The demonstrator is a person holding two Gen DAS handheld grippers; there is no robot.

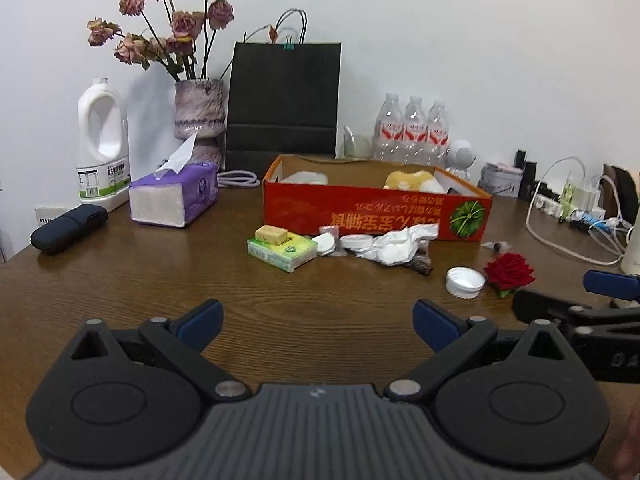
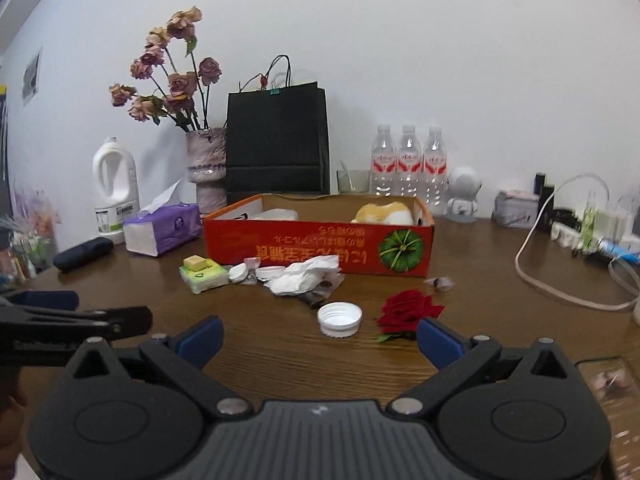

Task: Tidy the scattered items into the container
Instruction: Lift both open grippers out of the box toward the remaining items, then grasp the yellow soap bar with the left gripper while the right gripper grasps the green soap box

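A red cardboard box (image 1: pixel 376 212) (image 2: pixel 320 246) stands mid-table with a yellow-white soft item and a white item inside. In front of it lie a green tissue pack (image 1: pixel 282 251) (image 2: pixel 201 276) with a yellow block on top, small white caps, crumpled white paper (image 1: pixel 396 246) (image 2: pixel 304 278), a white lid (image 1: pixel 465 282) (image 2: pixel 340 319) and a red rose (image 1: pixel 509 273) (image 2: pixel 408 311). My left gripper (image 1: pixel 318 326) is open and empty, well short of the items. My right gripper (image 2: pixel 320 334) is open and empty, close behind the lid and rose.
A purple tissue box (image 1: pixel 174 196), white jug (image 1: pixel 103 142), vase of dried roses (image 1: pixel 199 120), black paper bag (image 1: pixel 284 100), three water bottles (image 1: pixel 412 128), a dark case (image 1: pixel 68 228) and cables with a power strip (image 1: pixel 572 204) line the back of the wooden table (image 1: pixel 160 288).
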